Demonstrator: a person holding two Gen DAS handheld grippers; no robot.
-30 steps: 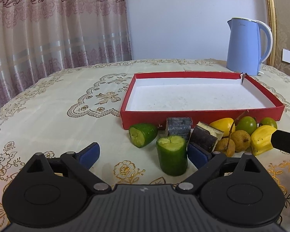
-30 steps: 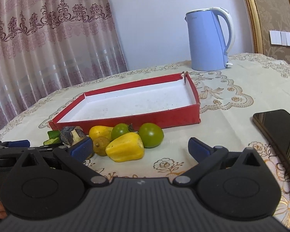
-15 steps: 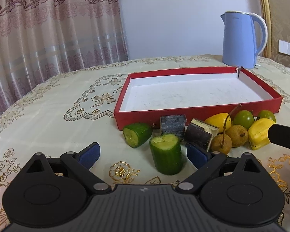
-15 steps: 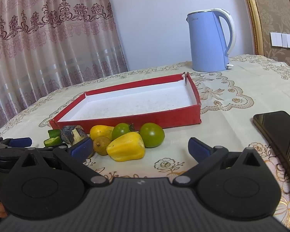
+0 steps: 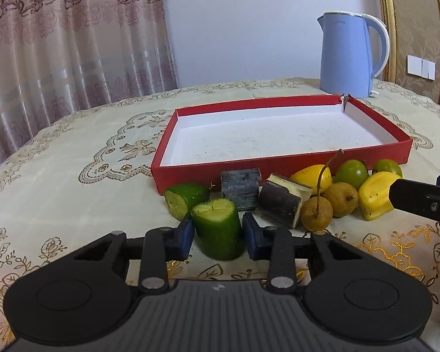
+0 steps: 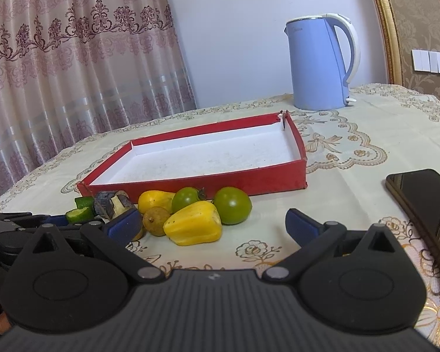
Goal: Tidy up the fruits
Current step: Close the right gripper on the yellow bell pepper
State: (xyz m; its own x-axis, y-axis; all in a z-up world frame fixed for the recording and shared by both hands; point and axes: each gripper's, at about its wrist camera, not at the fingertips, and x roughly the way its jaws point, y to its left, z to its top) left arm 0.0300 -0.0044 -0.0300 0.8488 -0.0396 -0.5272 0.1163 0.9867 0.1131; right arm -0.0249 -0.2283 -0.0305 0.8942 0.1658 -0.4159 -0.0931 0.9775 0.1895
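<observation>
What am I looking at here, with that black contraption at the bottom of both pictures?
No robot here: a person holds a two-fingered clamp in each hand, each carrying a camera that looks along its fingers. One picture comes from the left one, the other from the right.

The left hand-held gripper has just been closing and its blue pads now press an upright cucumber piece. The right hand-held gripper stands open, holding nothing.

On the tablecloth sits an empty red tray. Before it lie another cucumber piece, dark sugarcane chunks, small brown, green and yellow fruits. Behind stands a blue kettle; a phone lies right.
</observation>
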